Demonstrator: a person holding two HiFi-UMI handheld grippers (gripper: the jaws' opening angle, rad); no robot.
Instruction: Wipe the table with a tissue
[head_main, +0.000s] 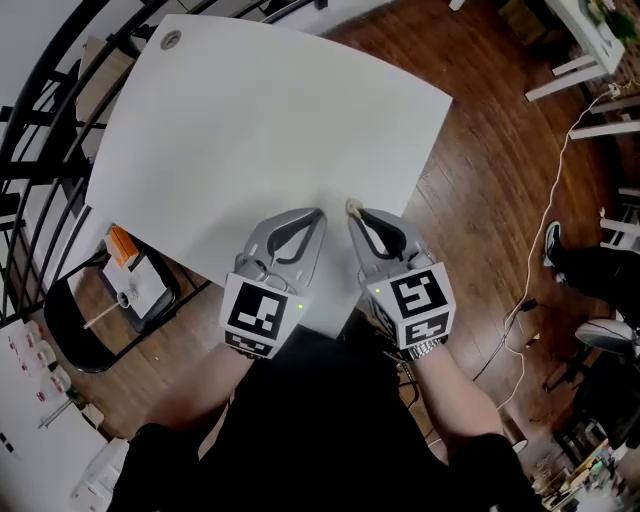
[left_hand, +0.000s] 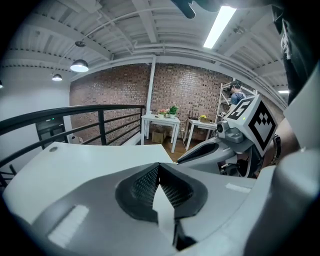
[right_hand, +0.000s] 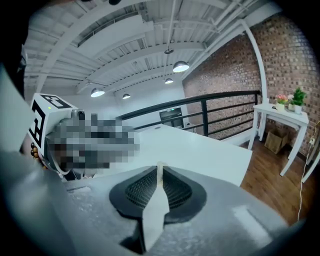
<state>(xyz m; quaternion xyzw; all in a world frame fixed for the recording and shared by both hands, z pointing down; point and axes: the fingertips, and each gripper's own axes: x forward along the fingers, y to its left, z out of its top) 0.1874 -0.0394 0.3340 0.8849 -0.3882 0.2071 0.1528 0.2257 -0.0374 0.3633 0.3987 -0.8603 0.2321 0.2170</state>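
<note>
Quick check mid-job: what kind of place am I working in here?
Probably a loft-style mezzanine workspace. There is a brick wall, a black railing past the white table, and a wood floor.

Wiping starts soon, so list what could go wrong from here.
The right gripper holds only a thin strip of tissue, barely poking past its shut jaws: the jaws may scrape the table instead of wiping it. The strip could slip out or tear when dragged. The left gripper is close beside it and might collide.
</note>
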